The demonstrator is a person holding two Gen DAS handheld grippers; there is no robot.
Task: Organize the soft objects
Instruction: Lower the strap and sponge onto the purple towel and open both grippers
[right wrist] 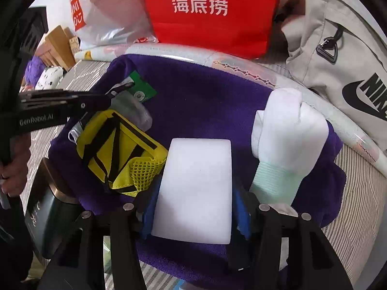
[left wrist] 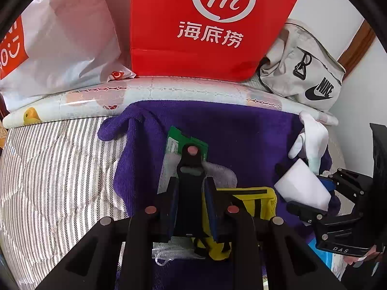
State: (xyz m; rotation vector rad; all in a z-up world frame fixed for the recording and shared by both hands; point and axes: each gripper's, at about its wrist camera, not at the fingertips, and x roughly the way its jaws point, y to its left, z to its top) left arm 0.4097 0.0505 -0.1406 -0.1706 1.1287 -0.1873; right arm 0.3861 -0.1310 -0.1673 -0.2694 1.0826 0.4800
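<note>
A purple towel (left wrist: 229, 130) (right wrist: 205, 101) lies spread on the striped bed. On it lie a green packet (left wrist: 177, 141) (right wrist: 142, 89), a yellow pouch with black straps (left wrist: 258, 203) (right wrist: 116, 154), and a white glove (left wrist: 312, 140) (right wrist: 287, 140). My left gripper (left wrist: 191, 188) (right wrist: 121, 88) hangs over the green packet and pouch, jaws narrow, nothing clearly between them. My right gripper (right wrist: 196, 207) (left wrist: 314, 193) is shut on a white sponge block (right wrist: 196, 188) (left wrist: 302, 186) just above the towel, beside the glove.
A red Haidilao bag (left wrist: 205, 24) (right wrist: 212, 12), a white shopping bag (left wrist: 60, 43) (right wrist: 106, 12) and a grey Nike bag (left wrist: 309, 72) (right wrist: 343, 67) stand along the back. A rolled patterned mat (left wrist: 145, 94) lies before them. Striped bedding (left wrist: 53, 169) extends left.
</note>
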